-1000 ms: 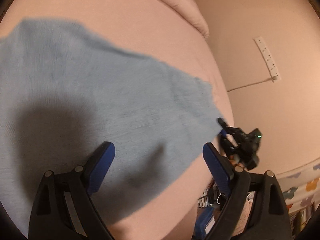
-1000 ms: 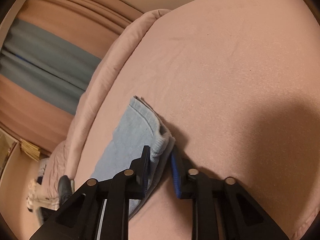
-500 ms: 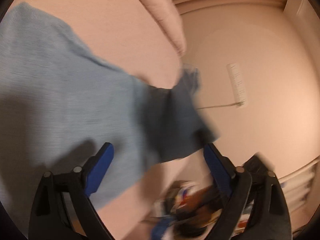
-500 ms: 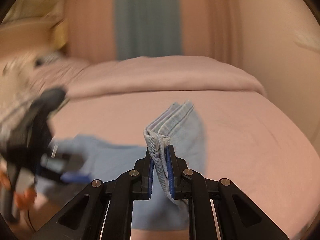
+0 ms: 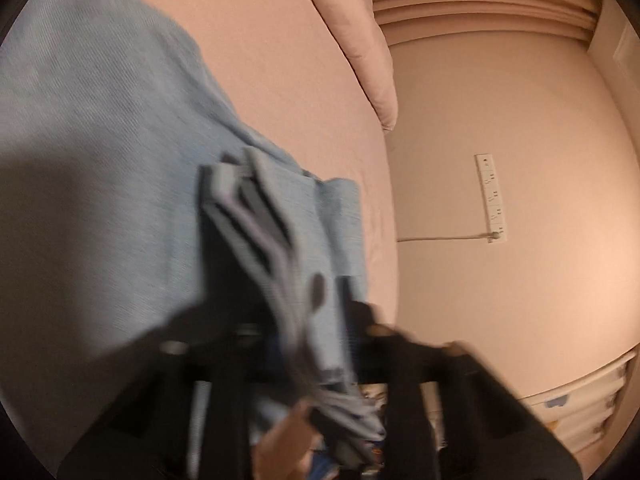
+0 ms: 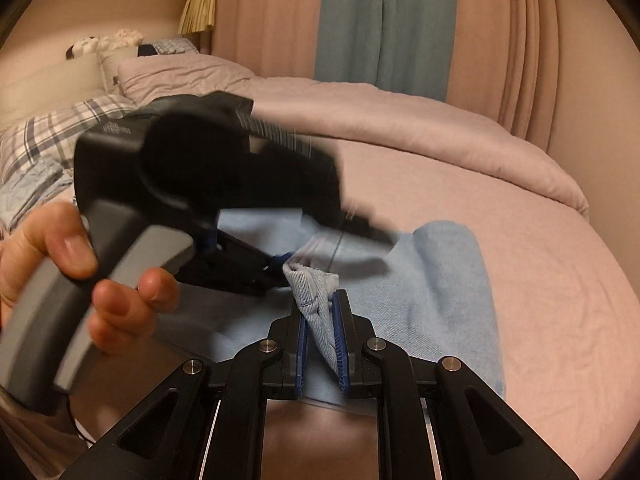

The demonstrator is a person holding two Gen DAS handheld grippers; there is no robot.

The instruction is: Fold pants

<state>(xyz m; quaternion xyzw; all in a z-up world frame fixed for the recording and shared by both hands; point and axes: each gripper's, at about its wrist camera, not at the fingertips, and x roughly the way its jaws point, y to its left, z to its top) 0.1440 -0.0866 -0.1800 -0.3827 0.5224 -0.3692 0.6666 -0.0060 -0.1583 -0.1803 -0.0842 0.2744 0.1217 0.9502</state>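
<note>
Light blue pants (image 5: 100,160) lie spread on the pink bed sheet (image 5: 260,60). In the blurred left wrist view my left gripper (image 5: 308,332) has its jaws closing on a bunched, layered edge of the pants, which sits between the pads. My right gripper (image 6: 320,312) is shut on a folded corner of the pants (image 6: 440,280) and holds it just above the sheet (image 6: 540,280). The left gripper (image 6: 280,264) shows in the right wrist view too, held by a hand (image 6: 40,248), its tips right beside the corner held by the right gripper.
A pink duvet (image 6: 400,120) is rolled along the far side of the bed, with plaid pillows (image 6: 60,128) at the left. Curtains (image 6: 384,20) hang behind. Off the bed edge lie a floor with a white power strip (image 5: 491,200) and drawers (image 5: 580,400).
The right gripper swung its pants corner across the bed to the left gripper. The left gripper's jaws, wide apart before, have come together on the cloth.
</note>
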